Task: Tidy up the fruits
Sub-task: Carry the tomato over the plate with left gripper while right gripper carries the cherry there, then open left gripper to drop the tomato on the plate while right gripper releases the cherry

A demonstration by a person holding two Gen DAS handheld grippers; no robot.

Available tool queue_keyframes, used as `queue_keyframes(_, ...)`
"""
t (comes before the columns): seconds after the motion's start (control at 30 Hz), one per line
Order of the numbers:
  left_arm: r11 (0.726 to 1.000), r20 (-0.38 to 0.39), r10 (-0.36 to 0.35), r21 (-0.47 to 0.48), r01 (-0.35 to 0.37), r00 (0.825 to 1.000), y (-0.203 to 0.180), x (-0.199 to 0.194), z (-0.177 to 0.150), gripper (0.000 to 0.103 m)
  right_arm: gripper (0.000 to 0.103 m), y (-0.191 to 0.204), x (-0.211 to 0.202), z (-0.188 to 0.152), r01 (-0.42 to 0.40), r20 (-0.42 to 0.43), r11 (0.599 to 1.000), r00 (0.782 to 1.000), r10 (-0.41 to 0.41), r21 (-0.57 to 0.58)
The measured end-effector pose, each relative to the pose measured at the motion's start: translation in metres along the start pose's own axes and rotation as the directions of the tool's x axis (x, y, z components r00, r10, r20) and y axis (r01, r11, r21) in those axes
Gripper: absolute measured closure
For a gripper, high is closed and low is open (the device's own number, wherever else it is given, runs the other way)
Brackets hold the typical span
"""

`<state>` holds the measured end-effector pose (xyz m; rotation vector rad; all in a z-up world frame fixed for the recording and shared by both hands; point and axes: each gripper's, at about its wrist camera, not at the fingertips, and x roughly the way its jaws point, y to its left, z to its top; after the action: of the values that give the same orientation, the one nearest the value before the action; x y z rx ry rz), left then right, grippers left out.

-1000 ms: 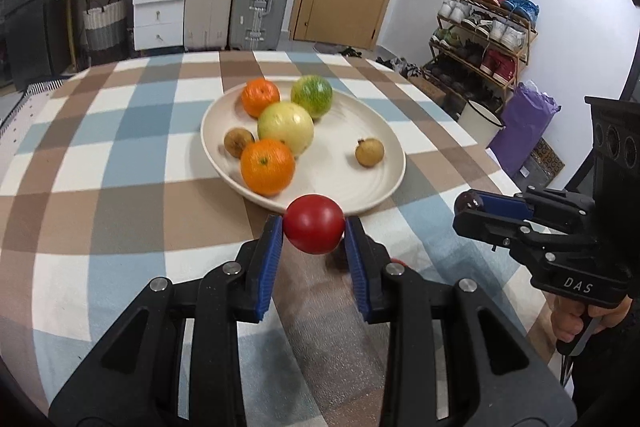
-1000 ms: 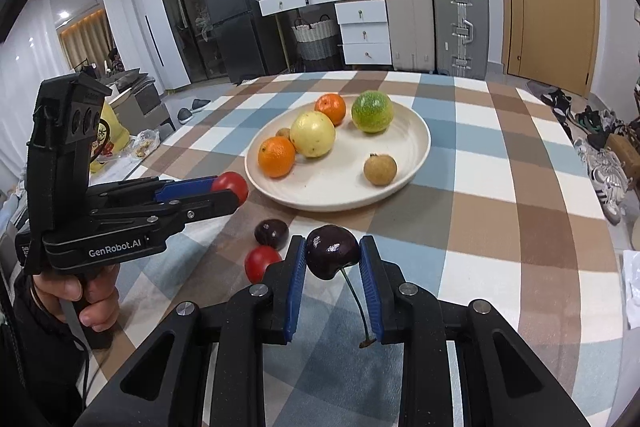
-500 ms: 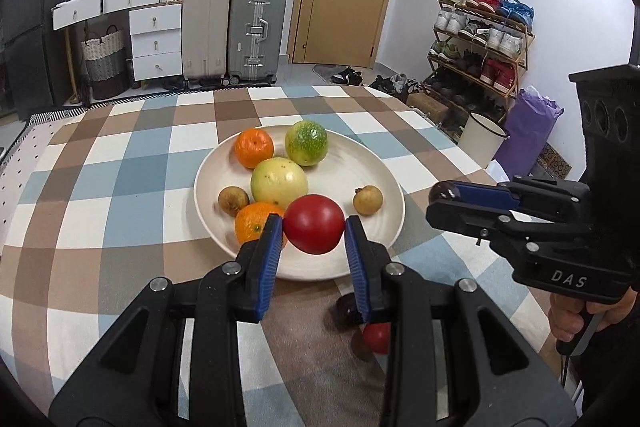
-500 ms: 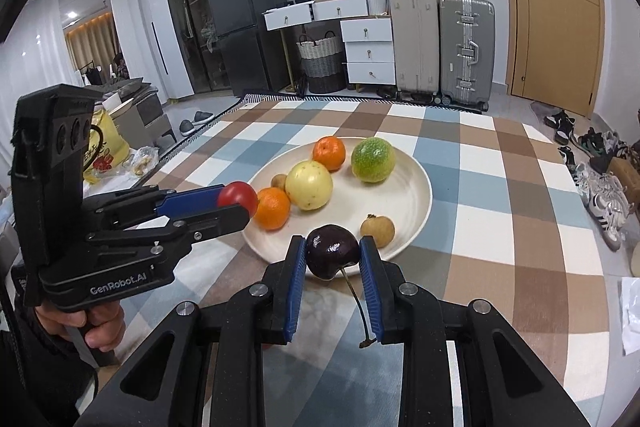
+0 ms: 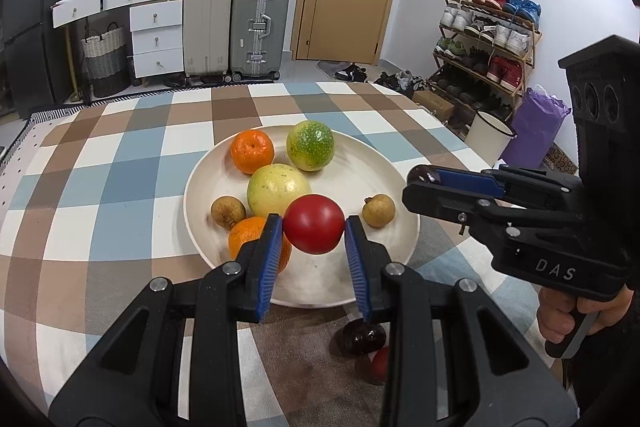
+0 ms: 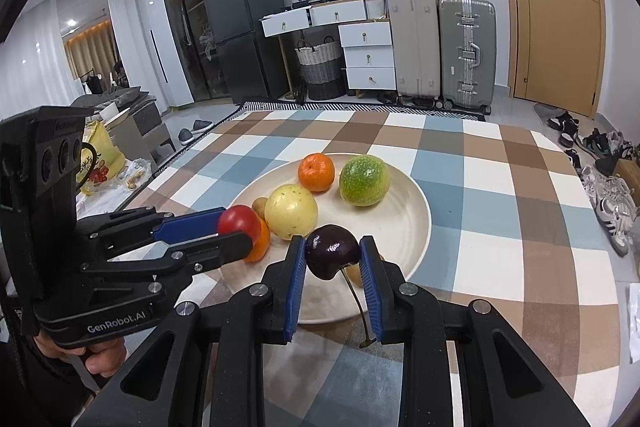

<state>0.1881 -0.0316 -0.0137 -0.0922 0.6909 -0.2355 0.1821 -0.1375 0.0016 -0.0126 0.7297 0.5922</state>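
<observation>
The left gripper (image 5: 314, 229) grips a red tomato (image 5: 314, 223) over the near side of the plate (image 5: 384, 167); the right gripper (image 6: 333, 257) (just beside) clamps a dark cherry (image 6: 333, 256).

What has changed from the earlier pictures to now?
Both grippers moved forward over the plate: the left gripper carrying the tomato, the right gripper the cherry. Nothing was let go. The plate's fruits stayed put.
</observation>
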Motion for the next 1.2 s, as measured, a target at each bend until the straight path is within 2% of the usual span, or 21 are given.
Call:
queue_keyframes(0.27, 1.000, -0.020, 0.022, -0.016, -0.022, 1.000, 0.007, 0.012, -0.004, 0.074, 0.076, 0.002, 0.022, -0.008, -0.014, -0.044, 1.000, 0.999, 0.014, -0.005)
queue_keyframes(0.43, 1.000, -0.026, 0.014, -0.024, -0.015, 1.000, 0.007, 0.015, -0.007, 0.074, 0.076, -0.001, 0.024, -0.008, -0.017, -0.038, 1.000, 0.999, 0.017, 0.015)
queue_keyframes(0.7, 0.999, -0.021, 0.030, -0.012, -0.030, 0.999, 0.004, 0.015, -0.009, 0.074, 0.076, -0.001, 0.026, -0.005, 0.022, -0.007, 1.000, 1.000, -0.022, 0.017)
queue_keyframes(0.83, 0.999, -0.018, 0.042, 0.005, -0.042, 0.999, 0.002, 0.015, -0.010, 0.074, 0.075, -0.003, 0.025, -0.004, 0.010, 0.012, 0.999, 1.000, -0.010, 0.030)
queue_keyframes(0.97, 0.999, -0.019, 0.043, -0.002, -0.043, 0.999, 0.001, 0.015, -0.011, 0.074, 0.060, -0.005, 0.019, -0.004, 0.020, 0.040, 0.999, 0.999, -0.021, 0.040)
queue_keyframes(1.13, 0.998, -0.019, 0.063, -0.011, -0.063, 0.998, 0.002, 0.012, -0.012, 0.072, 0.051, -0.008, 0.014, -0.005, 0.043, 0.045, 0.998, 0.998, -0.046, 0.053)
queue_keyframes(1.17, 0.997, -0.020, 0.074, -0.011, -0.074, 0.997, 0.003, 0.011, -0.012, 0.070, 0.045, -0.008, 0.012, -0.006, 0.051, 0.049, 0.998, 0.997, -0.053, 0.049)
queue_keyframes(1.2, 0.997, -0.022, 0.076, -0.015, -0.077, 0.997, 0.004, 0.009, -0.012, 0.064, 0.035, -0.008, 0.010, -0.007, 0.054, 0.055, 0.997, 0.997, -0.057, 0.047)
